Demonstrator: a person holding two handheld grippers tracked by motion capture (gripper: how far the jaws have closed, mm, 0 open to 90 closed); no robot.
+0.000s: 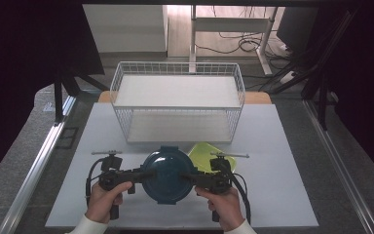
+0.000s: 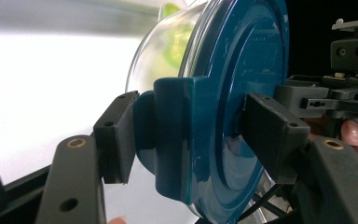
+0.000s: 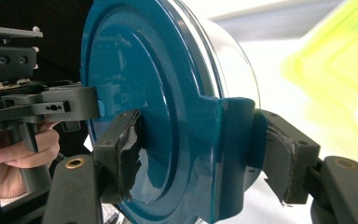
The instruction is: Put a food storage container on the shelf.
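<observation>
Teal plastic marks the round lid (image 1: 168, 174) of a clear-walled container, which sits low on the pale surface (image 1: 282, 161), toward six o'clock of the high view, just in front of the person. Both tools grip it from opposite sides. The left gripper (image 1: 141, 174) comes in from nine o'clock, held by the left hand (image 1: 104, 197); in the left gripper view its fingers (image 2: 117, 135) pinch one of the lid's side tabs (image 2: 175, 135), one pad under the tab and the other pressed on the lid's top face. The right gripper (image 1: 191, 177) comes in from three o'clock, held by the right hand (image 1: 226, 204); in the right gripper view its fingers (image 3: 121, 154) likewise clamp the opposite tab (image 3: 230, 154), the worn pads tight on both faces. Whether the container is resting on the surface or lifted a little off it is hard to judge from above.

At about one o'clock from the lid, partly hidden behind it, lies a yellow-green tray (image 1: 205, 152) on the surface, seen as a blurred bright shape at the upper right of the right gripper view. Farther back, toward twelve o'clock, stands a white wire basket rack (image 1: 177, 68) with two flat white shelves, one above the other. Cables trail on the floor beyond the surface.
</observation>
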